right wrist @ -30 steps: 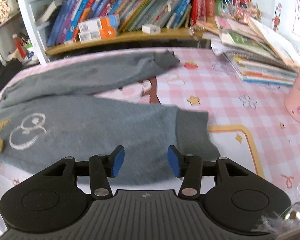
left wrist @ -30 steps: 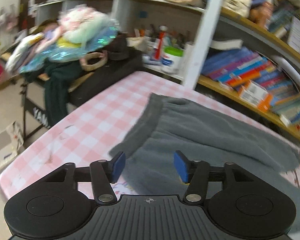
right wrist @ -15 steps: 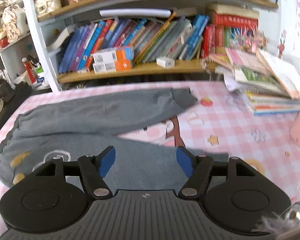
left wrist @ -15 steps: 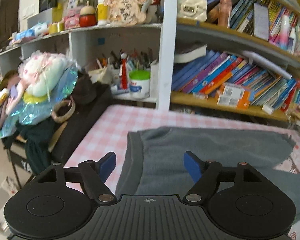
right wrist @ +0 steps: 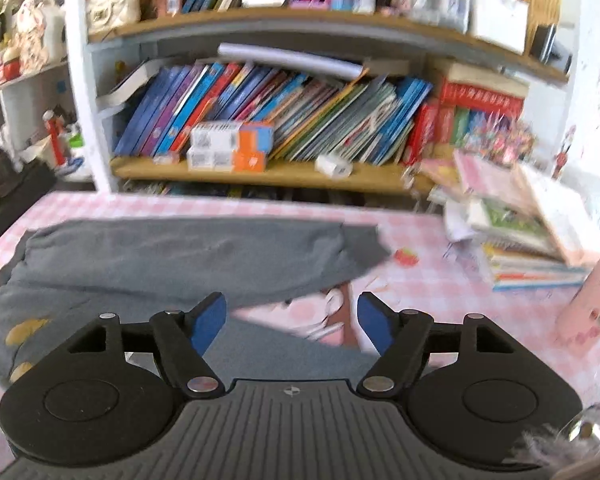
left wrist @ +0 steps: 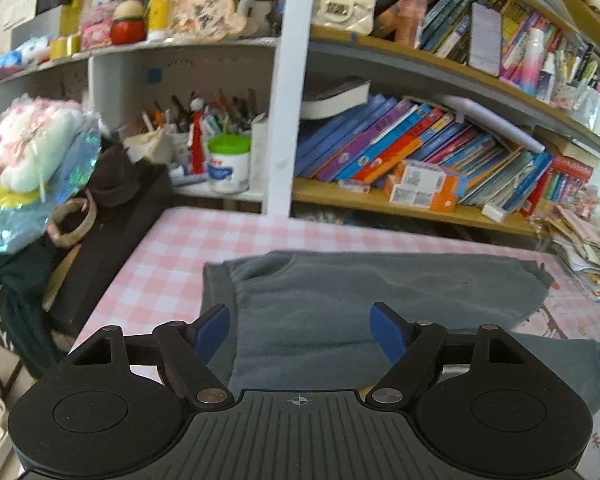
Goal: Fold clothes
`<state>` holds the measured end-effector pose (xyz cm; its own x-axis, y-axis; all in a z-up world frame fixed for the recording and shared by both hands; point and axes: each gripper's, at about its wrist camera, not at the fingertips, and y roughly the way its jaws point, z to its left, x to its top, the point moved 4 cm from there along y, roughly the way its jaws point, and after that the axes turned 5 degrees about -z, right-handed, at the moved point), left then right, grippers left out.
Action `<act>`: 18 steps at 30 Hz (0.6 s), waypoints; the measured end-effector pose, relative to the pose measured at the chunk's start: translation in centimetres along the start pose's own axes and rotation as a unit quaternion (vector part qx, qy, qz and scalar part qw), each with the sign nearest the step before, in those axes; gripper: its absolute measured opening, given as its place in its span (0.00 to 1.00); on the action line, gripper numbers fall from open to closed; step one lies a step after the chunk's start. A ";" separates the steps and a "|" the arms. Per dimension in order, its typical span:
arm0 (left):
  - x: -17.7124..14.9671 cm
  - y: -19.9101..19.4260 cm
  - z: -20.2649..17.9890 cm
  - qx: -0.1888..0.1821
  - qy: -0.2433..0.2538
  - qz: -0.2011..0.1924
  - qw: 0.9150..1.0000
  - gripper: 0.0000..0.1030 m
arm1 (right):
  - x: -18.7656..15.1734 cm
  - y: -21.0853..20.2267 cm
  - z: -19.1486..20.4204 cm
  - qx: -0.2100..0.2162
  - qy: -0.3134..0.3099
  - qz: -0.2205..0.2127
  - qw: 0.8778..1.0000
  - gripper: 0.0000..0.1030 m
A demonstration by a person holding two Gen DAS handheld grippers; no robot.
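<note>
Evidently both grippers hung released: the left gripper empty, the right gripper still spreading, nothing between. Grey sweatpants lay flat on the pink checked tablecloth; a good fold needed the twelve-o'clock leg pinched at waistband and cuff together.

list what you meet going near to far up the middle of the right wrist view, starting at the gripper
right hand-held gripper, jaws opening with nothing between them → near leg of the grey trousers → strip of pink tablecloth → far trouser leg → checked tablecloth → wooden shelf → row of books
</note>
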<state>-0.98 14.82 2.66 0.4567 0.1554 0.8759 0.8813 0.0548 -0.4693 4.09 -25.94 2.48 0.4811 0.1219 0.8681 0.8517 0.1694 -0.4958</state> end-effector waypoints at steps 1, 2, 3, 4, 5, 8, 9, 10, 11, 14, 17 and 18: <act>0.3 0.0 0.0 -0.003 -0.001 -0.004 1.000 0.79 | 0.6 -0.1 -0.4 -0.004 0.001 -0.008 1.000 0.69; 0.7 0.1 0.0 -0.007 -0.003 -0.008 1.000 0.79 | 1.2 -0.3 -0.9 -0.006 0.002 -0.014 1.000 0.70; 0.9 0.2 0.0 -0.009 -0.004 -0.010 1.000 0.79 | 1.7 -0.4 -1.3 -0.009 0.003 -0.021 1.000 0.71; 1.2 0.4 0.0 -0.009 -0.003 -0.010 1.000 0.79 | 2.1 -0.5 -1.6 -0.009 0.004 -0.026 1.000 0.72; 1.4 0.5 0.0 -0.009 -0.001 -0.011 1.000 0.79 | 2.4 -0.6 -1.8 -0.009 0.005 -0.029 1.000 0.72; 1.7 0.9 0.0 -0.008 0.002 -0.011 1.000 0.79 | 2.5 0.1 -1.9 -0.003 -0.001 -0.020 1.000 0.73; 1.7 1.0 0.0 -0.009 0.002 -0.009 1.000 0.79 | 2.5 0.4 -2.0 -0.002 -0.003 -0.017 1.000 0.73; 1.7 1.1 0.0 -0.010 0.003 -0.008 1.000 0.79 | 2.3 0.7 -1.9 0.002 -0.007 -0.011 1.000 0.73; 1.6 1.3 -0.1 -0.010 0.004 -0.006 1.000 0.79 | 2.1 1.1 -1.8 0.006 -0.011 -0.005 1.000 0.73; 1.3 2.0 0.3 -0.008 -0.001 0.005 1.000 0.80 | 1.5 2.3 -1.1 0.020 -0.017 0.012 1.000 0.73; 1.0 2.7 0.6 -0.006 -0.005 0.017 1.000 0.80 | 1.3 3.6 -0.7 0.025 -0.020 0.026 0.999 0.73; 0.9 3.0 0.7 -0.005 -0.005 0.021 1.000 0.80 | 1.2 3.9 -0.6 0.026 -0.020 0.030 0.999 0.73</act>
<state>1.99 15.85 1.98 0.4919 0.1677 0.8543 0.8627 0.0382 -0.5042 8.16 -25.71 1.63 0.5213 0.1725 0.8358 0.8091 0.2114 -0.5483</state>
